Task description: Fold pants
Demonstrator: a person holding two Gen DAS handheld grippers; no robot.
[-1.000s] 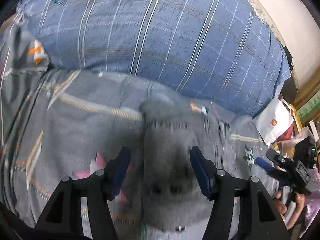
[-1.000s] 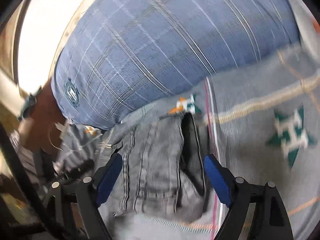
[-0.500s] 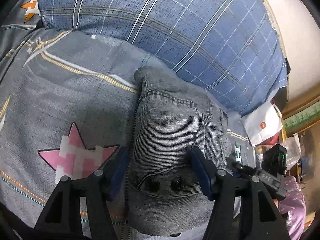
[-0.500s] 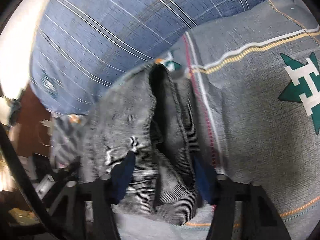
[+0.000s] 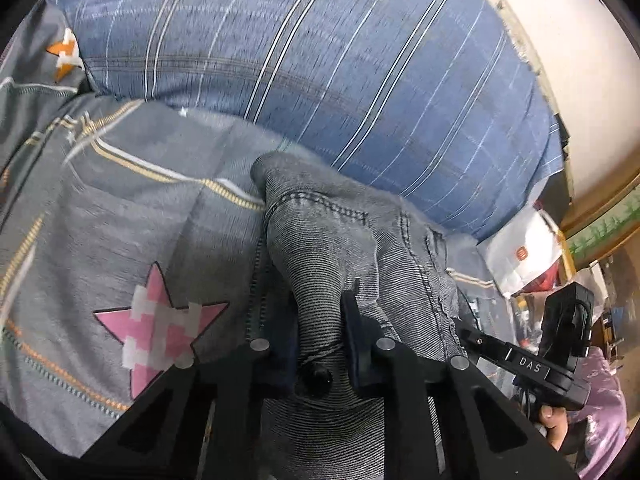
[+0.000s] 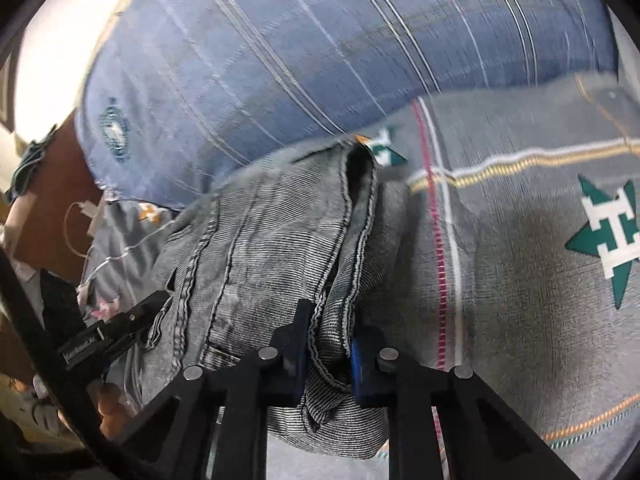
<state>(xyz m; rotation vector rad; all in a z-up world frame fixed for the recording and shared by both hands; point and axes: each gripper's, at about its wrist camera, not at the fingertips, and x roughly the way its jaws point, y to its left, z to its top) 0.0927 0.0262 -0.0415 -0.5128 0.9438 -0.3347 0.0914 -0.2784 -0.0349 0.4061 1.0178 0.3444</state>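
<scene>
Left wrist view: the left gripper (image 5: 320, 344) has its two fingers pinched on a bunch of the grey denim pants (image 5: 352, 248), close to a dark metal button (image 5: 318, 378). The right gripper (image 6: 328, 356) also pinches the pants (image 6: 260, 248), at a stitched hem edge. The pants lie bunched on the grey patterned bedsheet (image 5: 120, 208), just beside the large blue plaid pillow (image 5: 320, 72).

It seems both grips hold the waist end — the step in hand is probably to lift and spread the cloth. To do it well, I would keep both pinches firm, raise the two grippers together and pull them gently apart, so the fabric hangs flat without twisting. The pillow is near — better to draw the pants away from it, onto the open sheet.
</scene>
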